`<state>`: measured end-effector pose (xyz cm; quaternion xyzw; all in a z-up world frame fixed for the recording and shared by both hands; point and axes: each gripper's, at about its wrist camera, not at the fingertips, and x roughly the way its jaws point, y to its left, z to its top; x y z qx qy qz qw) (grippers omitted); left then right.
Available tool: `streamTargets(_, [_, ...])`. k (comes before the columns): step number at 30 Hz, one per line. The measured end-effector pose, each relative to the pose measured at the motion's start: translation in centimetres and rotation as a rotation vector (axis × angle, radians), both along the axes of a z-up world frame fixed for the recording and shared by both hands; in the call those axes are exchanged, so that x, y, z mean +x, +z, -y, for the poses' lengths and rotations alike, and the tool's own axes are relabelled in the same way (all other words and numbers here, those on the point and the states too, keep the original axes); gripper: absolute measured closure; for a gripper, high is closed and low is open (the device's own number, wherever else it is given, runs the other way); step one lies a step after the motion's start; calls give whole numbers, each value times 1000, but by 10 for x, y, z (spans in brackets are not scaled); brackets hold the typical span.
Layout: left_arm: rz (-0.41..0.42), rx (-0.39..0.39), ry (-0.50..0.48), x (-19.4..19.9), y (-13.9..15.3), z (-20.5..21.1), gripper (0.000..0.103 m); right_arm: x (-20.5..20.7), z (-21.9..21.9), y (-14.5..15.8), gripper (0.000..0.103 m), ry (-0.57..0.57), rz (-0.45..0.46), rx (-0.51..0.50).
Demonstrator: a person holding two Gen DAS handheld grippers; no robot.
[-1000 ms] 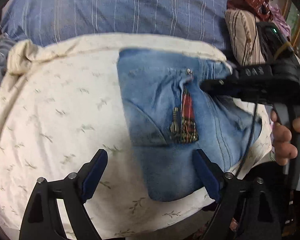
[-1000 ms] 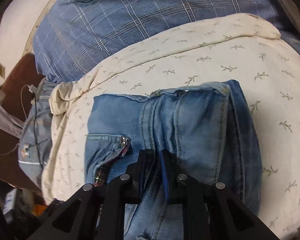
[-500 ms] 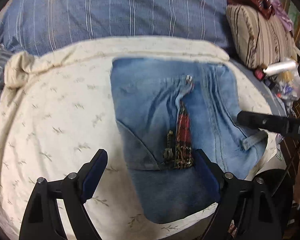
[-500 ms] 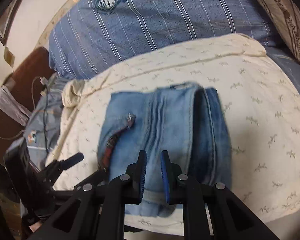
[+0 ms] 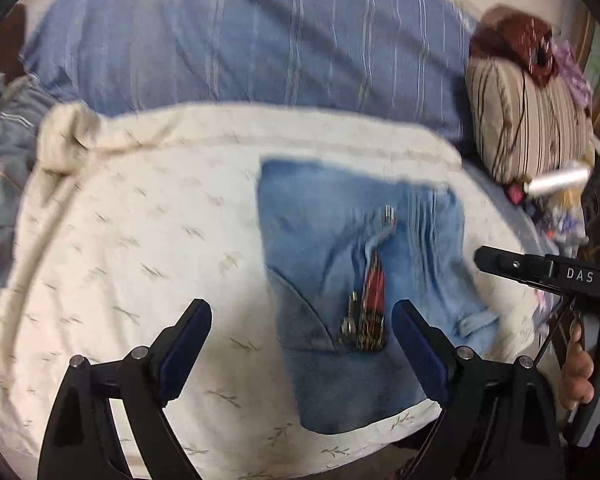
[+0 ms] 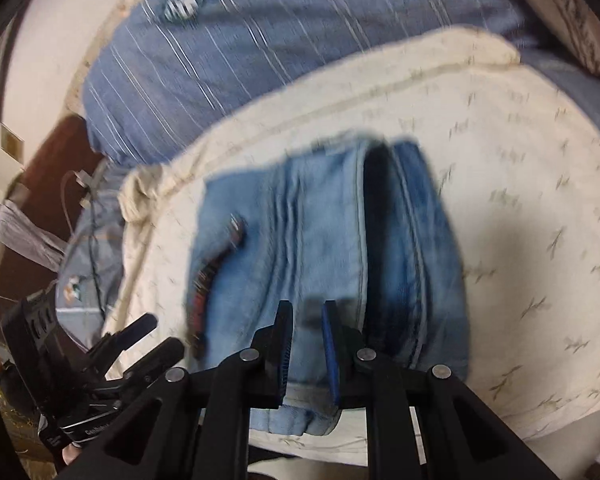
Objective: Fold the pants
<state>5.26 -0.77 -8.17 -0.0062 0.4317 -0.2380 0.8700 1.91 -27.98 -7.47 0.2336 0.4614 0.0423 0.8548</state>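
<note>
Light blue jeans (image 5: 340, 240) lie folded into a compact stack on a cream leaf-print sheet (image 5: 140, 240); they also show in the right wrist view (image 6: 320, 240). A red patterned pocket lining (image 5: 372, 300) shows at the zipper. My left gripper (image 5: 300, 332) is open and empty, hovering above the near edge of the stack. My right gripper (image 6: 307, 320) has its jaws slightly apart with nothing between them, raised above the stack's near edge; it shows at the right of the left wrist view (image 5: 540, 272).
A blue striped pillow (image 5: 240, 40) lies behind the sheet. A striped cushion (image 5: 528, 120) with a dark red bag on top, and small clutter, sit at the right. Grey cloth and a cable (image 6: 84, 216) lie left of the sheet.
My right gripper has let go of the jeans, opened slightly and pulled back from the stack. My left gripper has drawn back a little. The folded jeans stay in place.
</note>
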Motion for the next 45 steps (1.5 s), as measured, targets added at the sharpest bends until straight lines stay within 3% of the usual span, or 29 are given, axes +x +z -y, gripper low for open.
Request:
streamTargets(5, [79,-23,30,-9,30,-16,10,-12,-2,48,85,-31,156,-74])
streamTargets(9, [92,-17,14,-13,28,-15,10,-15,-6,66,85,-45,208,-131])
streamTargets(14, [111,37,-10,-20,25,-12,10,-9,-3,56,85,-78,160,-84])
streamTargets(21, [172,22,18,-24,41,-25,10,-10,-17,60,85,-56,191,-114])
streamTargets(28, [135,19,40,-14,30,-33,10,-7,-16,60,85,-58,196,-123])
streamTargets(41, [81,118,97,-2,13,-31,10,-15,24,23,85,-120,144,-52])
streamTargets(45, [126,134,149,-4,22,-36,10,-23,39,21,85,-136,149,-41])
